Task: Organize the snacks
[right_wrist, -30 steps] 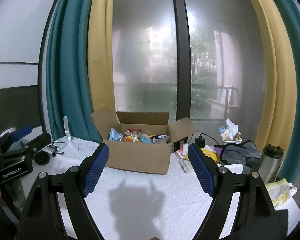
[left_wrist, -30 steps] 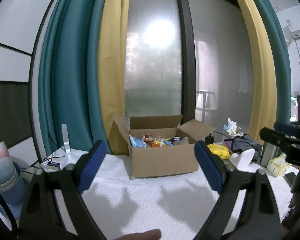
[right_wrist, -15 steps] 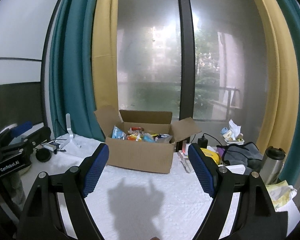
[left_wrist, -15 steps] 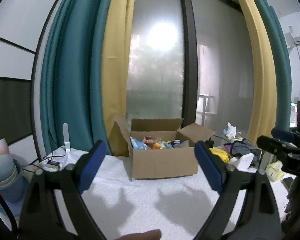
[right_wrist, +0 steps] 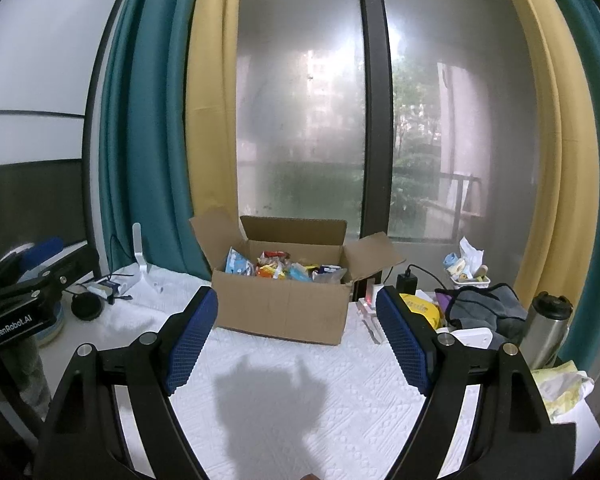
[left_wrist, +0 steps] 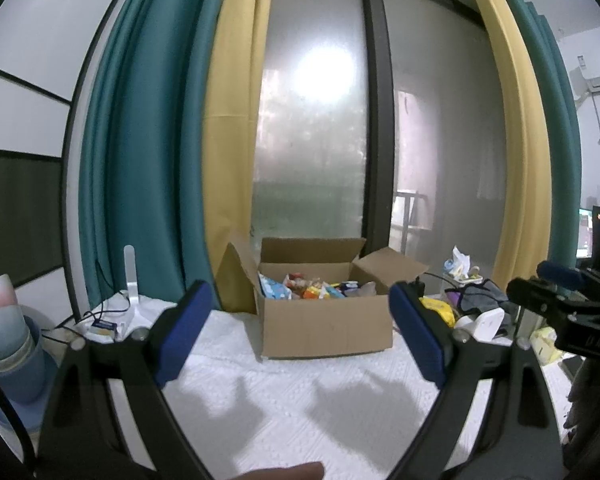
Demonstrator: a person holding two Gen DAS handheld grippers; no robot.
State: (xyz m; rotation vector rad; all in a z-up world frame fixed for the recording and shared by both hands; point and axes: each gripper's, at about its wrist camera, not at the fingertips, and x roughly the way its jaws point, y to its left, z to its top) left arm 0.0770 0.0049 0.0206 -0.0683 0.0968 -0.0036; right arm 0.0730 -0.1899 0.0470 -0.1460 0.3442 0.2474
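While both pairs of jaws stand wide apart with nothing between them, the left gripper [left_wrist: 300, 336] and the right gripper [right_wrist: 298, 334] hang above the white-covered surface [right_wrist: 300, 392], well short of the cardboard box [right_wrist: 286, 310]. The box sits toward the far edge of the surface, in front of the frosted window [right_wrist: 300, 120], with its flaps folded open. Inside it lie the snacks [right_wrist: 284, 270], a jumble of blue, orange and red packets heaped up to the rim. Right of the box are a yellow packet [right_wrist: 422, 308], a dark grey cloth [right_wrist: 484, 310] and a steel flask [right_wrist: 548, 328]. On the left stands a white stand [right_wrist: 139, 256] with cables near it. Teal curtains [right_wrist: 140, 120] and yellow curtains [right_wrist: 210, 100] frame the window.
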